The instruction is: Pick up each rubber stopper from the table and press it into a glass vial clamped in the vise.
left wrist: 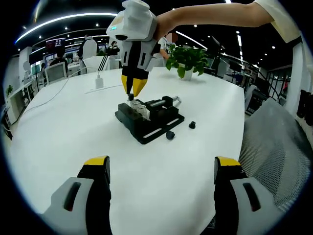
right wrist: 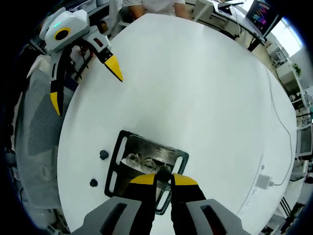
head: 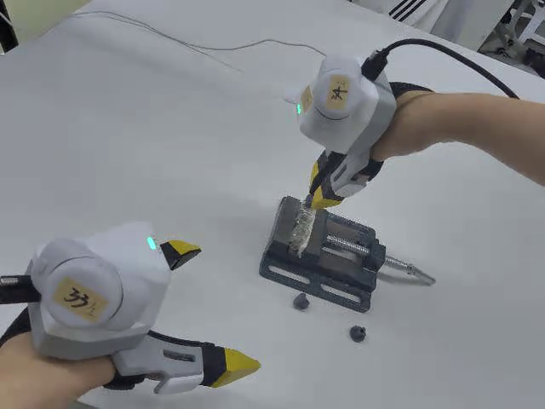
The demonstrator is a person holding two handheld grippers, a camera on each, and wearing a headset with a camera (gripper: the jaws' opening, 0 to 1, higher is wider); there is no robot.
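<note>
**A:** What sits on the white counter?

**B:** A dark metal vise, with its screw handle pointing to 3 o'clock in the head view. A row of clear glass vials stands clamped in its 9 o'clock half. The rubber stoppers are small, dark, round plugs.

**A:** And where are they against the fingers?

**B:** The right gripper reaches down from 12 o'clock onto the vials. Its yellow-tipped fingers are clenched on the held stopper, which sits right at the top of the vials. I cannot tell whether it is seated in a mouth. The left gripper hangs at 8 o'clock of the vise, well apart, with its fingers spread wide and grasping nothing.

**A:** The rest?

**B:** The first loose stopper lies on the counter just beside the vise base at 6 o'clock. The second loose stopper lies near the vise at 5 o'clock. They are apart from each other and clear of both grippers.

**A:** Counts?

**B:** One vise, two grippers, and three stoppers, one gripped and two loose. There is more than one vial, but the glass is too blurred to count.
</note>
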